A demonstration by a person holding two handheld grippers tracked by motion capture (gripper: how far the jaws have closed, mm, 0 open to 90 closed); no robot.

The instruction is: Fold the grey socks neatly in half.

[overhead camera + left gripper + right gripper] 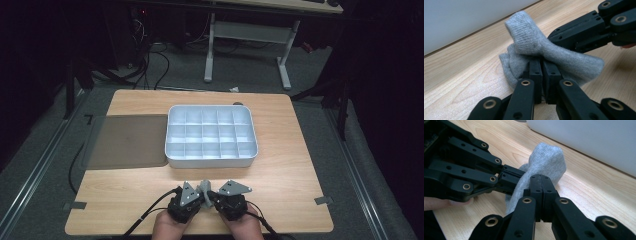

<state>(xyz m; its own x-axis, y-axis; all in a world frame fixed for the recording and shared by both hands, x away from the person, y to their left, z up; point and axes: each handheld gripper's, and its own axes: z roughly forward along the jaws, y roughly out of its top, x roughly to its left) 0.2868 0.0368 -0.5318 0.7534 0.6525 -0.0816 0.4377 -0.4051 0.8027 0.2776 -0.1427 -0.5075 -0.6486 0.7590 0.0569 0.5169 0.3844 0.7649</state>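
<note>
High view: light wooden table (280,165) with one white plastic organiser tray divided into a grid of small compartments (211,136) at centre, one dark grey flat mat (127,141) to its left, edges touching or nearly so.

Item 1: small grey knitted sock, bunched (204,188). Location: near table edge, just in front of the tray, between both tools. Held from two sides, probably so the fabric can be folded or rolled before storing; whether it rests on the wood or is lifted just clear cannot be told.

Item 2: left gripper (541,72). Jaws closed together, pinching a fold of the sock (529,45) at its lower middle.

Item 3: right gripper (541,187). Jaws likewise pressed together on the sock (546,161), which rises above them in a rounded hump.

Item 4: tray contents. All visible compartments appear empty; the near row is partly hidden by the front wall. Judged: a compartment is the sock's likely destination, hence the work done close beside it.
</note>
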